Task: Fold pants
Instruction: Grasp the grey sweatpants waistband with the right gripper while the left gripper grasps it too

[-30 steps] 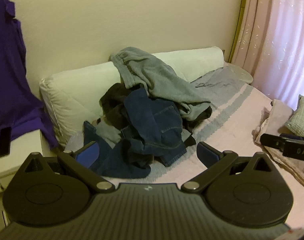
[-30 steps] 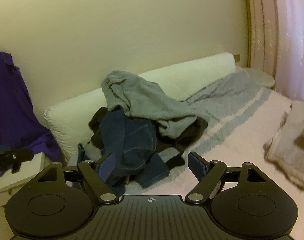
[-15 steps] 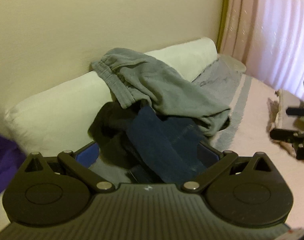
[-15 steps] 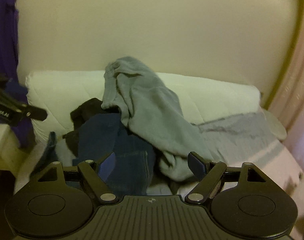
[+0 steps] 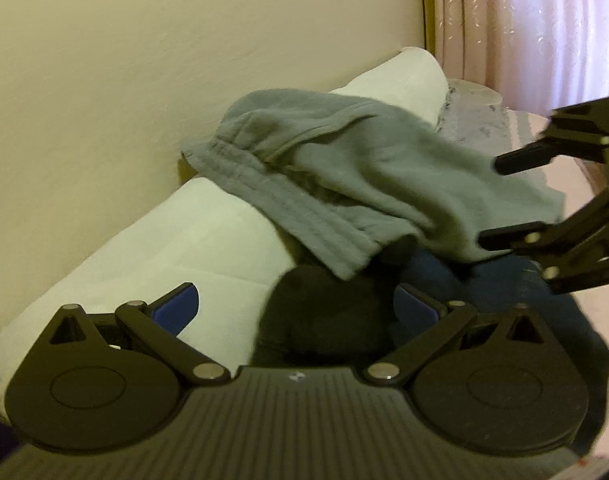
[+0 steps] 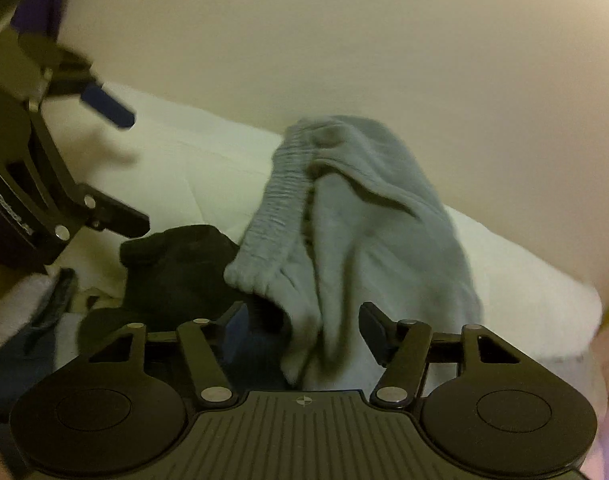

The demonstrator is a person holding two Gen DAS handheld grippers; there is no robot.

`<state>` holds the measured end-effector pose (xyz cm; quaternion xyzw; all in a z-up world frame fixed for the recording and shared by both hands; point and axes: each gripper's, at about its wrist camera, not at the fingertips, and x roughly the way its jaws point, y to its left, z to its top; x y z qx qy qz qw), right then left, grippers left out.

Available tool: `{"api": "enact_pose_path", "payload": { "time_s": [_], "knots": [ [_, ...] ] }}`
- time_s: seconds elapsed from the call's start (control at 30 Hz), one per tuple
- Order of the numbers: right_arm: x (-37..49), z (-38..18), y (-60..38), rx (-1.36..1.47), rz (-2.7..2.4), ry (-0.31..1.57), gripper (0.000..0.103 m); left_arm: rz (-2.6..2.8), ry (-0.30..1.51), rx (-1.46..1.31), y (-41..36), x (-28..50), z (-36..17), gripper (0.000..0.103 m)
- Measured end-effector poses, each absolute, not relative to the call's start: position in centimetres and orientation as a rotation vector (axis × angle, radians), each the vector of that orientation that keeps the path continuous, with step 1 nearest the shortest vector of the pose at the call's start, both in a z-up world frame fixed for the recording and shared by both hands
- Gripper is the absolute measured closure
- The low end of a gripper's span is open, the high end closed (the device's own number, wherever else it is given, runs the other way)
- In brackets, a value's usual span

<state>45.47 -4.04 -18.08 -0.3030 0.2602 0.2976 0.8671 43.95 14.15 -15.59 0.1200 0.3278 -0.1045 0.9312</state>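
Note:
Grey sweatpants [image 5: 344, 168] [image 6: 364, 220] lie on top of a heap of clothes, their ribbed waistband draped up against a white pillow [image 5: 164, 248]. Under them are a black garment [image 5: 324, 320] [image 6: 176, 268] and blue jeans [image 5: 484, 280]. My left gripper [image 5: 296, 308] is open, low over the black garment just below the waistband's edge. My right gripper [image 6: 304, 326] has a lower fold of the grey sweatpants between its fingers; its jaws are closing, and the pads do not press on the cloth. Each gripper shows in the other's view, left gripper [image 6: 116, 164] and right gripper [image 5: 500, 200].
A cream wall [image 5: 144, 60] rises right behind the pillow. A pink curtain [image 5: 544, 20] hangs at the far right, with the pink and grey bedspread [image 5: 484, 120] below it. A purple garment [image 6: 40, 0] hangs at the upper left of the right wrist view.
Both grippers have come forward and down to the clothes heap, which now fills the views. The right gripper's fingers have drawn closer together around the grey fabric. Both views have rolled.

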Motion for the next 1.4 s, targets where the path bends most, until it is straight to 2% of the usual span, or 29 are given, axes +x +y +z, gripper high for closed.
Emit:
{"api": "enact_pose_path", "payload": {
  "time_s": [0.27,0.53,0.67,0.9,0.97,1.0,1.07,1.1,1.23,1.4],
  "knots": [
    [49.5,-22.8,0.0,-0.813,0.704,0.529,0.05,-0.233,0.683,0.227,16.3,47.7,-18.2,0.001],
    [49.9,-22.3,0.3,-0.836,0.682,0.516,0.053,-0.196,0.679,0.218,17.4,47.6,-17.7,0.001],
    [50.4,-20.8,-0.9,-0.745,0.592,0.555,0.053,-0.194,0.665,0.216,17.6,46.9,-16.9,0.001],
    [50.8,-22.5,1.0,-0.947,0.604,0.617,0.053,-0.198,0.662,0.199,17.7,46.7,-17.1,0.001],
    [51.0,-23.0,1.3,-0.984,0.591,0.572,0.053,-0.196,0.665,0.179,17.8,46.7,-17.2,0.001],
    [51.0,-23.1,1.5,-0.994,0.596,0.56,0.055,-0.196,0.668,0.171,17.9,46.7,-17.3,0.001],
    [51.3,-22.9,1.2,-0.957,0.605,0.554,0.077,-0.192,0.673,0.161,18.0,46.8,-17.4,0.001],
    [51.0,-22.2,0.8,-0.928,0.607,0.538,0.084,-0.192,0.673,0.163,18.0,46.7,-17.4,0.001],
    [49.1,-17.6,-1.7,-0.762,0.581,0.458,0.088,-0.181,0.643,0.163,18.4,45.9,-16.4,0.001],
    [46.1,-7.8,-7.0,-0.544,0.517,0.347,0.09,-0.181,0.596,0.163,18.4,44.5,-13.9,0.001]
  ]
}}
